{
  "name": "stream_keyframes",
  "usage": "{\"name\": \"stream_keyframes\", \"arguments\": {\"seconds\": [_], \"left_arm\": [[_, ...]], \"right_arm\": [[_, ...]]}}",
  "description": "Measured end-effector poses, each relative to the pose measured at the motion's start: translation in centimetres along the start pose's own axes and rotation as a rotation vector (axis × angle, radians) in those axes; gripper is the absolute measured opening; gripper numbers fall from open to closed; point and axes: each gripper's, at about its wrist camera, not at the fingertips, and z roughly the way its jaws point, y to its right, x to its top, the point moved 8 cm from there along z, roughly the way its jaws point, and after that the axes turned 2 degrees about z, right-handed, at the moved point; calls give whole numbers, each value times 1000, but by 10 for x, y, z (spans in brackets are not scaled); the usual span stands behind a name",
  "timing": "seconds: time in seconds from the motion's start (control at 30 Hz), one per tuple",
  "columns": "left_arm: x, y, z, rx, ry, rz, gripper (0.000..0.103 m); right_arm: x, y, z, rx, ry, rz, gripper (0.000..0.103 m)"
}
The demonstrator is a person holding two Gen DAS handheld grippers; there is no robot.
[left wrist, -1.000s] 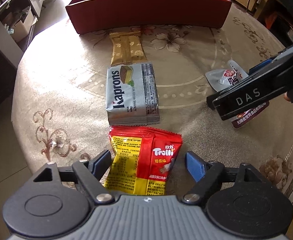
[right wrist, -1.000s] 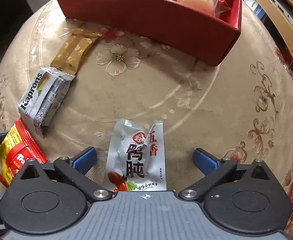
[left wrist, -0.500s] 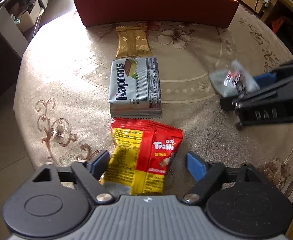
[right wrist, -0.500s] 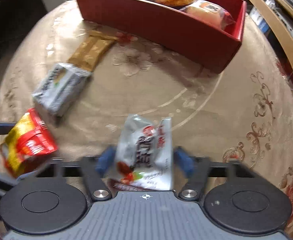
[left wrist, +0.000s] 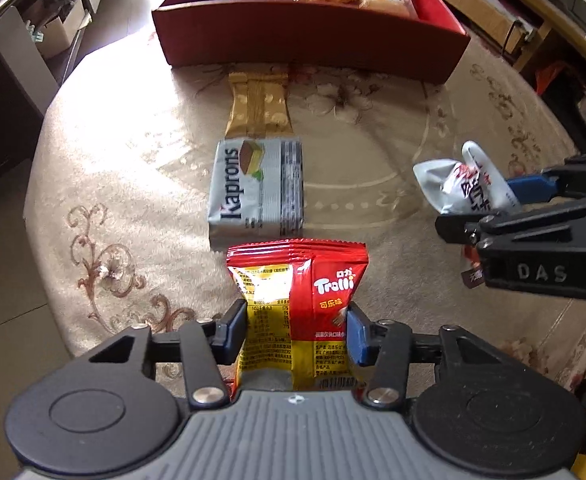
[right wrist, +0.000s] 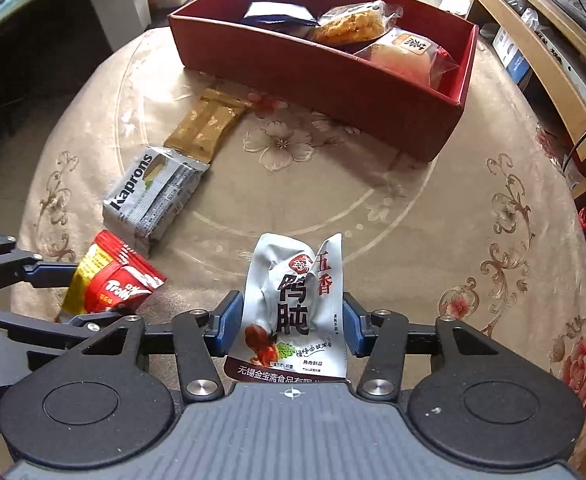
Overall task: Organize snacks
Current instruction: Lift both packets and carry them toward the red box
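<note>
While my left gripper (left wrist: 297,330) is closing on the red Trolli packet (left wrist: 299,304) just before the Kaprons pack (left wrist: 257,190), my right gripper (right wrist: 289,330) is closing on the silver pouch (right wrist: 293,304), well short of the red box (right wrist: 333,76).

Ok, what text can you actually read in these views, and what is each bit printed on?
"Kaprons": grey wafer pack on the table.
"Trolli": red and yellow candy bag, with the left gripper closing on it.
"五香" and "鸭肫": silver pouch, with the right gripper closing on it.
"DAS": the right gripper's side, seen from the left wrist view.
Fine print on all packs, and the label on the bun in the red box: too small to read.
</note>
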Motion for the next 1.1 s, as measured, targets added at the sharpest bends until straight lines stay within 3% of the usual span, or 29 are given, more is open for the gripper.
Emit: {"name": "stream_keyframes", "arguments": {"seconds": [1.1], "left_arm": [[56,10,-26,17,145,-16,46]], "right_arm": [[24,27,-26,-74,118,10,59]]}}
